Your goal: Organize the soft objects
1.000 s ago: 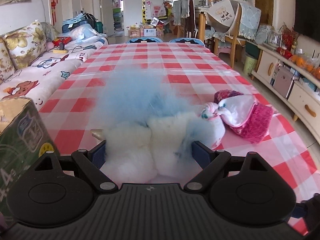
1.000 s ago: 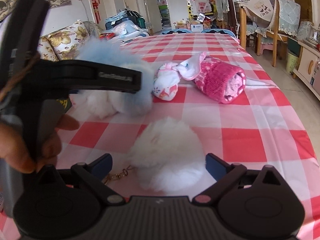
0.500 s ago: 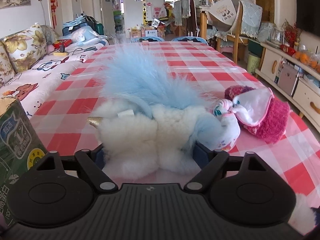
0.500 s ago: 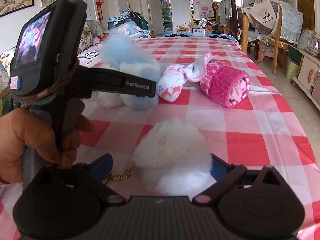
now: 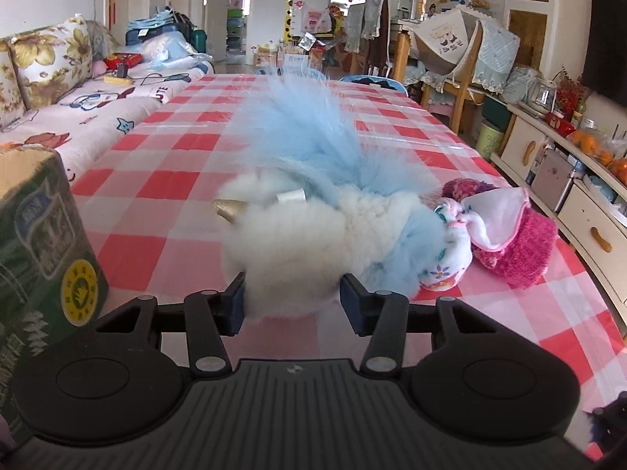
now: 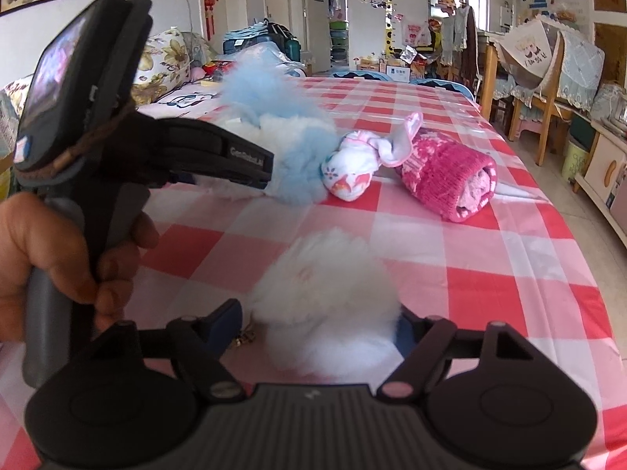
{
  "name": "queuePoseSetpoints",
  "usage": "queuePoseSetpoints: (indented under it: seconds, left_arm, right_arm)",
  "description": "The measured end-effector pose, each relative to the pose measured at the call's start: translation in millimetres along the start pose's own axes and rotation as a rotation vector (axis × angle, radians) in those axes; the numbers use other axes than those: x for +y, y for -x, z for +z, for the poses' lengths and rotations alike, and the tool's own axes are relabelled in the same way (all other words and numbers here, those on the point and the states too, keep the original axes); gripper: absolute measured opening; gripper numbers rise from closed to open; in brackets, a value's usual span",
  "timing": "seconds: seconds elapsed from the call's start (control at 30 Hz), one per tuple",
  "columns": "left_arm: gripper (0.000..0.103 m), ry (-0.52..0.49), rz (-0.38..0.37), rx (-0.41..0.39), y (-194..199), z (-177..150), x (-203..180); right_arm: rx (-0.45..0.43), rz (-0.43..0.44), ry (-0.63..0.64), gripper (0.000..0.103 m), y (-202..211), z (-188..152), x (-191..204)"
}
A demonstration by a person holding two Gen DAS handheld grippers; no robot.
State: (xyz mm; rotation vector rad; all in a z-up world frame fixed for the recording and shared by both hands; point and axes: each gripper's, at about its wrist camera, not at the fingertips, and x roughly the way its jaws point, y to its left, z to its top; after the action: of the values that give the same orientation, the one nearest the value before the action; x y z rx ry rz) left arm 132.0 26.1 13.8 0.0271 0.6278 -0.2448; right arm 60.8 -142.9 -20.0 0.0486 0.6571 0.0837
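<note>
On the table (image 5: 164, 180): checked red-and-white cloth.
Left gripper (image 5: 292, 299): fingers pressed into white-and-blue plush unicorn (image 5: 313, 231), gripping it.
Right gripper (image 6: 319, 323): fingers flanking white pompom (image 6: 325, 305); grip unclear.
Beside unicorn: rolled white sock (image 6: 354, 170), pink sock roll (image 6: 450, 174).

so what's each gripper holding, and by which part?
Left gripper: white-and-blue unicorn plush, by its white body. Right gripper: white pom-pom, around its near side.
</note>
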Motion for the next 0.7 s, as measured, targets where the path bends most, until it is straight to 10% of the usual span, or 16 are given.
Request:
queuePoseSetpoints:
  seconds: [0.3,0.7]
  left_arm:
    - [0.103,-0.081,0.029,-0.055,17,41,-11]
    - [0.103,-0.223,-0.012,0.05,-39,101,-69]
  right_arm:
    - [-0.011,0.006,0.022,0.084,-1,-3,3]
    - [-0.008,0.031,0.018,0.091,-2,-3,3]
